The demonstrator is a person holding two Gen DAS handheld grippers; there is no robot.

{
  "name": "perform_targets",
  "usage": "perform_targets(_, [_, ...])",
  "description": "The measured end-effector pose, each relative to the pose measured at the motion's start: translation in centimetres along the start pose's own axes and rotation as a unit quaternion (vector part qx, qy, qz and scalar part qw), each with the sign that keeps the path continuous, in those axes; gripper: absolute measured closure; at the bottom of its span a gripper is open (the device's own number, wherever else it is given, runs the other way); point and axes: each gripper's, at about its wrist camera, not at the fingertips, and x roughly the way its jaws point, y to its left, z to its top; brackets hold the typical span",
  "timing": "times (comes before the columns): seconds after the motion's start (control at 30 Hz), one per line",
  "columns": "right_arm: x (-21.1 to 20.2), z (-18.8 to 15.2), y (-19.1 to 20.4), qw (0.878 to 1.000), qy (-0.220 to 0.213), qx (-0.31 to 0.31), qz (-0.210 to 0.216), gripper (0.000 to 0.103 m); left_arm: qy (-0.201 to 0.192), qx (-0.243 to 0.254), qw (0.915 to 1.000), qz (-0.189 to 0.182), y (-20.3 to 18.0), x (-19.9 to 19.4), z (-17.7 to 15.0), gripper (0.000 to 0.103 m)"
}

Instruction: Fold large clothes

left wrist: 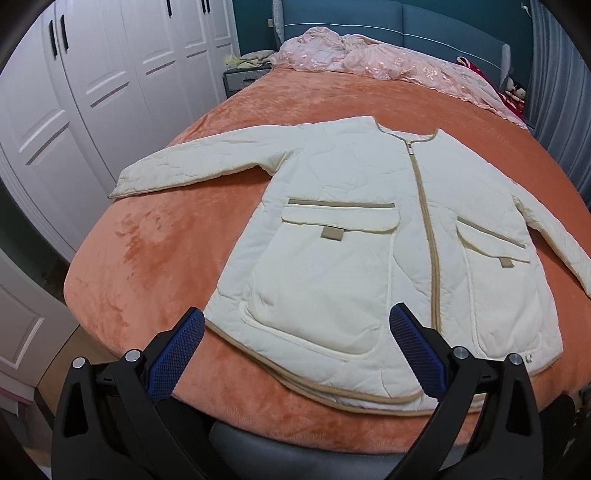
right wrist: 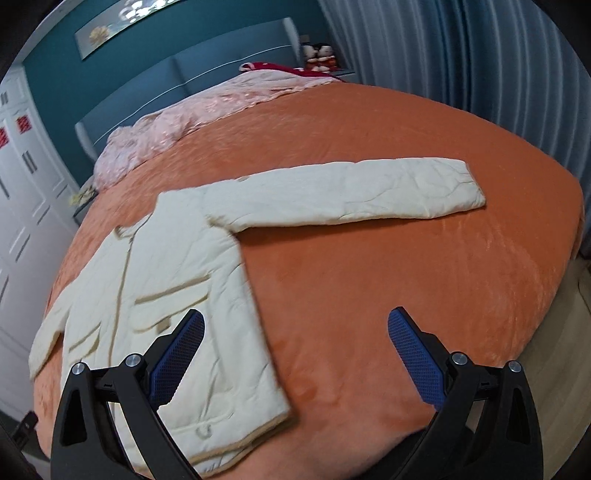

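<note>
A cream quilted jacket (left wrist: 351, 229) with tan trim, a front zipper and two flap pockets lies flat, front up, on the orange bed cover (left wrist: 166, 236). Both sleeves are spread out to the sides. My left gripper (left wrist: 297, 325) is open and empty, hovering over the jacket's hem near its left corner. In the right wrist view the jacket (right wrist: 155, 280) lies to the left, its right sleeve (right wrist: 351, 195) stretched across the bed. My right gripper (right wrist: 295, 325) is open and empty above the bed, its left finger over the jacket's lower right side.
A crumpled pink quilt (left wrist: 369, 55) lies at the head of the bed by the teal headboard (left wrist: 406, 18). White wardrobe doors (left wrist: 92, 74) stand on the left, blue-grey curtains (right wrist: 461, 55) on the right. A bedside table (left wrist: 240, 77) stands by the bed.
</note>
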Motion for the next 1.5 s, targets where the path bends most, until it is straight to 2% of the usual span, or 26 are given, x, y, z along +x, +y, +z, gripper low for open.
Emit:
perform_targets(0.13, [4.9,3.7,-6.1,0.996,-0.005,0.091,-0.013,0.005,0.018,-0.005,0.9996,0.020,-0.4,3.0,1.4,0.005])
perform_targets(0.27, [9.1,6.2,-11.2,0.987,-0.015,0.146,-0.066,0.005,0.048,-0.009,0.9984,0.028,-1.1,6.0,2.8,0.005])
perform_targets(0.43, [12.6,8.8,-16.7,0.972,-0.029,0.216,-0.088,0.005,0.040,-0.018,0.9985,0.032,-1.8,8.4,4.6,0.005])
perform_targets(0.53, [14.0,10.4,-17.8,0.969,-0.047,0.224,-0.098,0.006,0.039,-0.028,0.9982,0.036,-1.7,9.7,5.7,0.005])
perform_targets(0.6, [15.0,11.4,-17.7,0.969,-0.046,0.221,-0.105,0.020,0.040,-0.039,0.9977,0.039,-1.3,10.6,6.4,0.005])
perform_targets(0.63, [15.5,12.0,-17.4,0.968,-0.041,0.221,-0.110,0.031,0.041,-0.045,0.9973,0.042,-1.2,11.0,6.7,0.005])
perform_targets(0.67, [16.0,12.7,-17.0,0.968,-0.041,0.221,-0.108,0.048,0.041,-0.049,0.9969,0.046,-1.0,11.4,6.9,0.005])
perform_targets(0.73, [16.1,14.2,-14.9,0.972,-0.041,0.206,-0.103,0.075,0.040,-0.053,0.9963,0.055,-0.6,11.9,7.2,0.005])
perform_targets(0.77, [15.8,15.3,-13.0,0.976,-0.052,0.188,-0.098,0.083,0.040,-0.054,0.9960,0.058,-0.4,12.1,7.3,0.005])
perform_targets(0.8, [15.0,16.1,-10.7,0.981,-0.066,0.164,-0.077,0.087,0.038,-0.054,0.9959,0.061,-0.3,12.3,7.4,0.005])
perform_targets(0.87, [13.6,17.9,-4.2,0.992,-0.090,0.088,-0.033,0.090,0.036,-0.055,0.9958,0.063,0.0,12.5,7.6,0.005])
perform_targets(0.93, [12.0,18.6,3.5,0.994,-0.105,0.004,0.030,0.090,0.034,-0.061,0.9957,0.062,0.5,12.8,7.7,0.005])
perform_targets(1.0, [10.4,17.6,12.2,0.986,-0.107,-0.086,0.100,0.091,0.033,-0.068,0.9953,0.060,1.0,12.9,7.7,0.005])
perform_targets(1.1, [9.3,13.3,24.3,0.956,-0.082,-0.197,0.202,0.090,0.033,-0.083,0.9947,0.051,2.0,13.1,7.7,0.005])
perform_targets(1.2, [10.2,7.1,33.2,0.922,-0.038,-0.269,0.276,0.078,0.032,-0.092,0.9946,0.035,2.9,13.1,7.9,0.005])
perform_targets(1.23, [10.5,4.8,35.5,0.911,-0.024,-0.291,0.292,0.064,0.030,-0.094,0.9947,0.030,3.2,13.1,8.1,0.005])
perform_targets(1.27, [10.6,3.1,37.0,0.903,-0.015,-0.305,0.303,0.049,0.028,-0.094,0.9950,0.020,3.4,13.1,8.3,0.005])
perform_targets(1.33, [9.9,0.3,38.4,0.892,-0.015,-0.312,0.328,0.042,0.025,-0.094,0.9953,-0.002,3.8,13.0,9.0,0.005])
perform_targets(1.4, [9.3,-1.0,37.8,0.893,-0.018,-0.303,0.332,0.036,0.018,-0.098,0.9945,-0.032,4.0,13.0,9.9,0.005])
perform_targets(1.5, [9.9,-1.3,34.7,0.915,-0.010,-0.269,0.301,0.033,0.016,-0.125,0.9869,-0.102,3.6,14.1,11.7,0.005])
